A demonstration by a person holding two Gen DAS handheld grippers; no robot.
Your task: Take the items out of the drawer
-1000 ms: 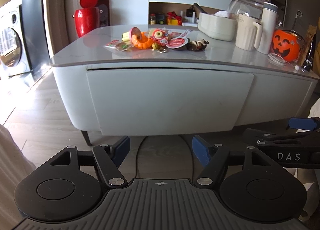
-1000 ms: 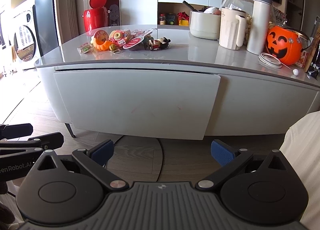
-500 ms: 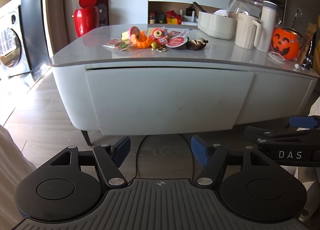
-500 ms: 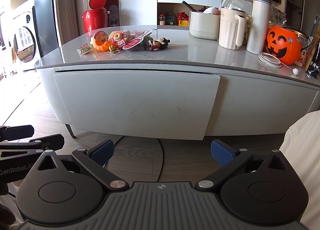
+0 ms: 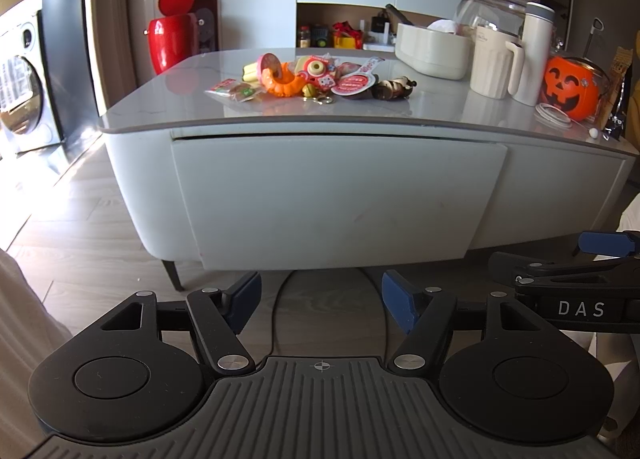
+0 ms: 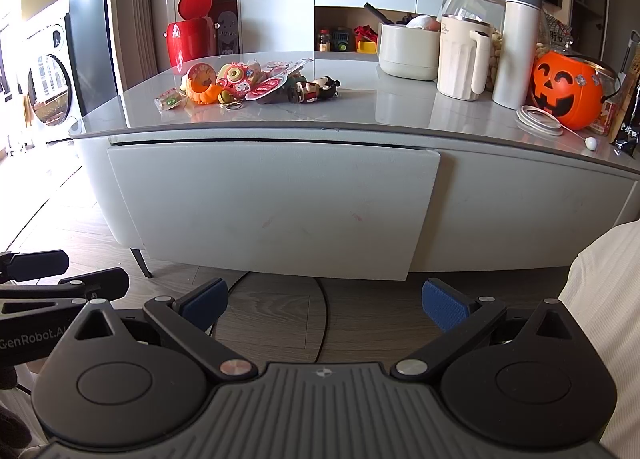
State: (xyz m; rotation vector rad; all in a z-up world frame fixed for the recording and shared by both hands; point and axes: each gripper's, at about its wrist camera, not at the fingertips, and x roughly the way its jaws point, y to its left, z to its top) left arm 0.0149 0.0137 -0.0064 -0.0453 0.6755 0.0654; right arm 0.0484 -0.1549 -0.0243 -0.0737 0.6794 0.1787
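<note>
A pale grey drawer front (image 5: 336, 199) (image 6: 276, 207) faces me under the table top (image 5: 440, 109) (image 6: 400, 111), pushed in with only a thin gap along its upper edge. A heap of small toys (image 5: 308, 77) (image 6: 244, 85) lies on the top: an orange pumpkin piece, a pink toy camera, packets, a keyring and a small figure. My left gripper (image 5: 320, 301) is open and empty, low over the floor in front of the drawer. My right gripper (image 6: 324, 305) is open wider, also empty, beside the left one.
On the right of the top stand a cream jug (image 6: 460, 59), a white flask (image 6: 516, 47), a glass jar, a cream pot (image 6: 408, 49) and an orange pumpkin bucket (image 6: 566, 93). A red bin (image 5: 172, 39) and a washing machine (image 5: 20, 99) are at the left. A cable runs over the wooden floor (image 6: 280, 319).
Both grippers have stayed almost still, with only a slight drift of the left view. Nothing was taken hold of or let go.
</note>
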